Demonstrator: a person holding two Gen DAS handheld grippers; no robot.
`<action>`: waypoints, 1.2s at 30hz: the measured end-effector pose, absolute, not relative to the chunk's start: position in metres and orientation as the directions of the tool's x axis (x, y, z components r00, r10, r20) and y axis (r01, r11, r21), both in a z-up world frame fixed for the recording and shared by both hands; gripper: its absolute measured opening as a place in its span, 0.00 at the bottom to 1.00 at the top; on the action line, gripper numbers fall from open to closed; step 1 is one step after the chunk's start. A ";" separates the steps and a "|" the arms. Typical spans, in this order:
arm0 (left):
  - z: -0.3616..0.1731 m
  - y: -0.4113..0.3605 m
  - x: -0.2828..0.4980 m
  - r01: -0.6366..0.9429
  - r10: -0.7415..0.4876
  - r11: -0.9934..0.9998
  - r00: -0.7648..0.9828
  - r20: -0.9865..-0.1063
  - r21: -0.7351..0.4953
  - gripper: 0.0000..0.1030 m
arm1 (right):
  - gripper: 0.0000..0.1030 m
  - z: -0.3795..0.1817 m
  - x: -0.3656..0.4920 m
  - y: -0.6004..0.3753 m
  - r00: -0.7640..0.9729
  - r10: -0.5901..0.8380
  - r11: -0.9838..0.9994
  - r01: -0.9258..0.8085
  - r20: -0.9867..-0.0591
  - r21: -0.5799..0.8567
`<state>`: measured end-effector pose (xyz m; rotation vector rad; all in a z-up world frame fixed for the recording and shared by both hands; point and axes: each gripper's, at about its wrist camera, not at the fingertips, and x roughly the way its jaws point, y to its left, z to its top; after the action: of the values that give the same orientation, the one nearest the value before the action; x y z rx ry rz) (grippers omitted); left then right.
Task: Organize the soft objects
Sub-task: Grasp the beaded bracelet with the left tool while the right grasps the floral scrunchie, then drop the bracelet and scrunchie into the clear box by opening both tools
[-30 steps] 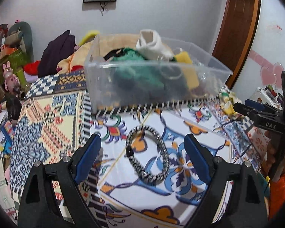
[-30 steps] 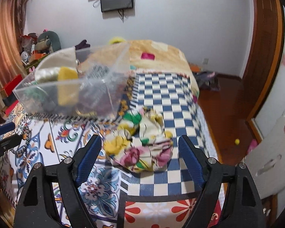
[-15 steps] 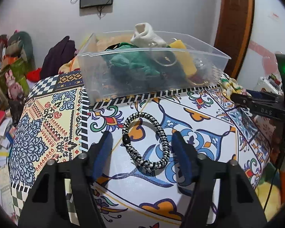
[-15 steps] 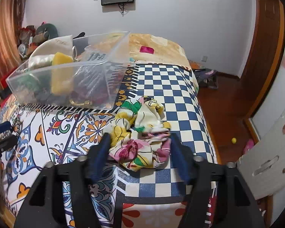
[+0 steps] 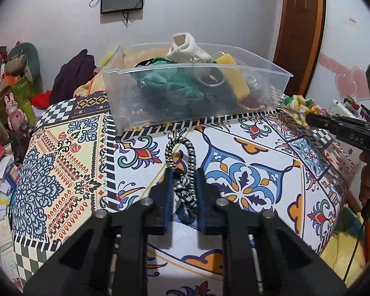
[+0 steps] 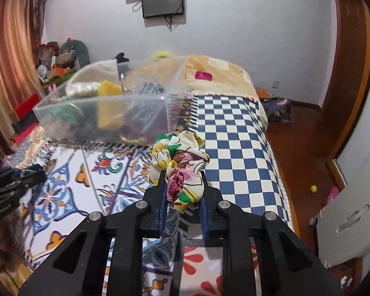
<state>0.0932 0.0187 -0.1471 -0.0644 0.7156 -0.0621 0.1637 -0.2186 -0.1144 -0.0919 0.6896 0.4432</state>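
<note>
My left gripper (image 5: 183,172) is shut on a black-and-white braided hair band (image 5: 181,157), whose loop sticks out ahead of the fingers over the patterned cover. My right gripper (image 6: 182,176) is shut on a floral scrunchie (image 6: 178,159) in yellow, green and pink. A clear plastic bin (image 5: 268,90) stands on the bed beyond both, holding a green soft toy (image 5: 170,85), a white sock (image 5: 186,48) and a yellow sponge (image 5: 234,79). The bin (image 6: 61,113) lies up and left of the scrunchie in the right wrist view.
The bed has a patterned cover (image 5: 61,167) and a blue checked part (image 6: 234,133). The right gripper shows at the right edge of the left wrist view (image 5: 342,128). Clutter and toys (image 5: 12,93) stand left of the bed. A wooden floor (image 6: 305,153) lies to the right.
Both grippers went from wide open to shut. The left closed on the braided hair band, squeezing it narrow; the right closed on the floral scrunchie.
</note>
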 end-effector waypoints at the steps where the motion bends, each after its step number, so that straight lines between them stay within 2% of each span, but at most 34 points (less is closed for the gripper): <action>1: -0.147 0.021 0.094 0.033 -0.080 0.996 0.754 -0.653 -0.083 0.15 | 0.19 -0.111 0.163 -0.220 0.686 0.368 0.902 -0.427 -0.628 0.062; 14: -0.091 0.027 0.080 0.023 -0.063 0.996 0.839 -0.541 -0.080 0.15 | 0.19 -0.068 0.147 -0.214 0.734 0.430 0.879 -0.472 -0.526 0.061; 23: -0.049 0.025 0.097 0.024 -0.042 0.999 0.882 -0.469 -0.045 0.15 | 0.19 -0.052 0.154 -0.179 0.749 0.459 0.853 -0.523 -0.479 -0.001; 36: -0.044 0.031 0.148 0.008 -0.020 1.000 0.878 -0.478 -0.029 0.15 | 0.19 -0.055 0.194 -0.150 0.708 0.512 0.833 -0.546 -0.487 0.084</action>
<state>0.1484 0.0310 -0.0439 -0.0261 0.4985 -0.0146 0.1939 -0.1498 -0.0555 -0.0684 0.5195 0.5883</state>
